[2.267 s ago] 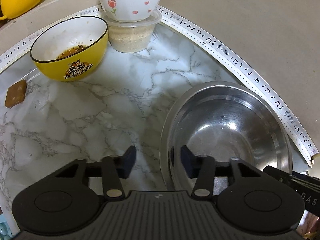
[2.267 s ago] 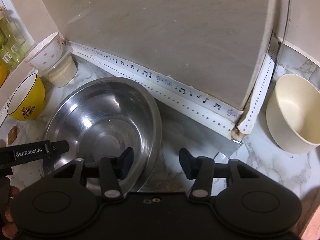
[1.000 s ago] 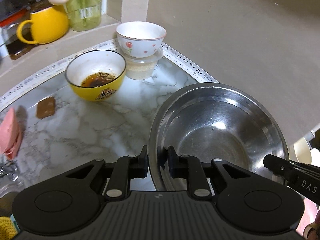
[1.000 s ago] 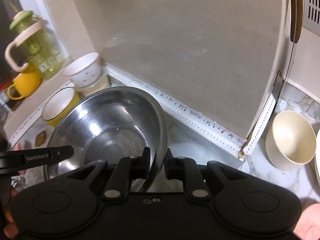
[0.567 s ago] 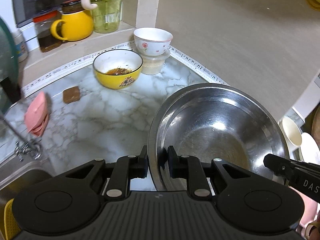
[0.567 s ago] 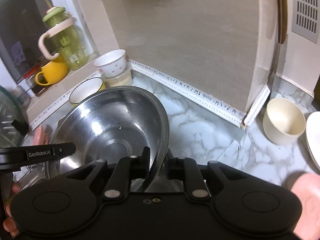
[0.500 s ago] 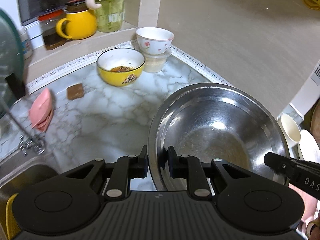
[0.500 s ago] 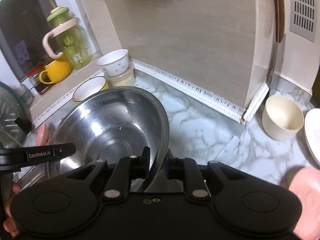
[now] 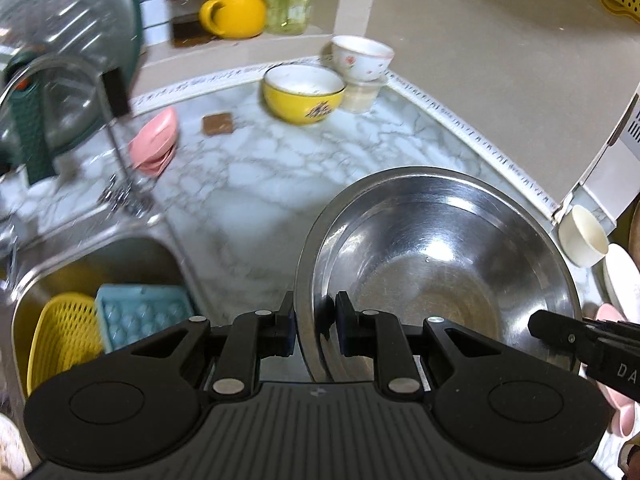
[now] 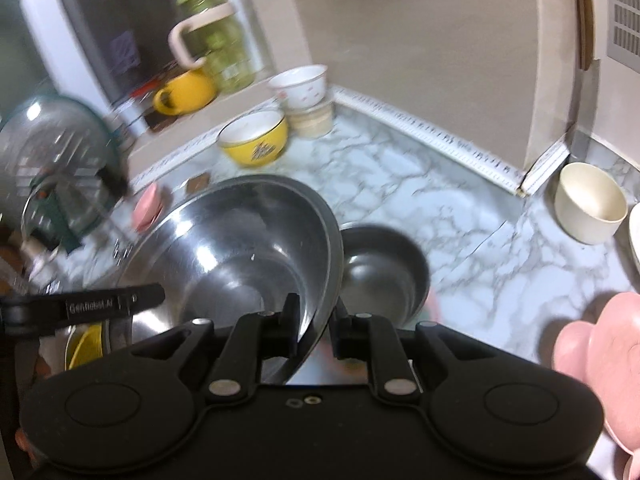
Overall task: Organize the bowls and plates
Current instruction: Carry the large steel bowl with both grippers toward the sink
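A large steel bowl (image 9: 440,264) hangs above the marble counter (image 9: 256,184), held by both grippers. My left gripper (image 9: 314,326) is shut on its left rim, and my right gripper (image 10: 314,326) is shut on its right rim, where the steel bowl (image 10: 240,248) fills the left of the right wrist view. A smaller dark bowl (image 10: 380,268) sits on the counter just beyond the right gripper. Farther back stand a yellow bowl (image 9: 302,94) and a white flowered bowl (image 9: 362,58) on a plastic tub.
A sink (image 9: 100,264) with a yellow basket (image 9: 60,340) and a blue tray (image 9: 140,312) lies at lower left, a faucet (image 9: 104,120) above it. A cream bowl (image 10: 590,202) stands by the wall corner. Pink plates (image 10: 600,356) lie at the right. A yellow mug (image 9: 236,14) sits on the ledge.
Both grippers have carried the steel bowl back from the wall corner and toward the sink. The sink, faucet and dark bowl have come into view.
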A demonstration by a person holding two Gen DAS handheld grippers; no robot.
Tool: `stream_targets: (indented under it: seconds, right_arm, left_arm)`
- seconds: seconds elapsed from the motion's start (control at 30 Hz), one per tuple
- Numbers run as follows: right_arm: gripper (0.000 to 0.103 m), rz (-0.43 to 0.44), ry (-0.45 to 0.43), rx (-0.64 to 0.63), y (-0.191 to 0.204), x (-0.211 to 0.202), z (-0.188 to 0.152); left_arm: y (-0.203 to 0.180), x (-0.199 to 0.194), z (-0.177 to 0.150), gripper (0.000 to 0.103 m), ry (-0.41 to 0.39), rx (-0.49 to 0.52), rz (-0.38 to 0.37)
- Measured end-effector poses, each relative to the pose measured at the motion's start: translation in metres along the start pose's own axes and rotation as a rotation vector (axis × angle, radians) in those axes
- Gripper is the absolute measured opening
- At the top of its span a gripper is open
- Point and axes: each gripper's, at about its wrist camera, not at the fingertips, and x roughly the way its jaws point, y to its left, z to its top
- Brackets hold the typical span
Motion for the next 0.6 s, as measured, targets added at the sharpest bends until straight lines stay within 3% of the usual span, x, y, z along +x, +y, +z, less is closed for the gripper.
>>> stream_targets:
  seconds: [0.3, 0.6]
  right_arm:
    - [0.018, 0.081, 0.098, -0.074, 0.012, -0.004, -0.039]
    - [0.019, 0.08, 0.184, -0.075, 0.001, 0.007, -0.07]
  left_arm:
    - [0.022, -0.01, -0.048, 0.019, 0.047, -0.049, 0.049]
    - [0.014, 0.008, -0.084, 0.02, 0.07, -0.05, 0.063]
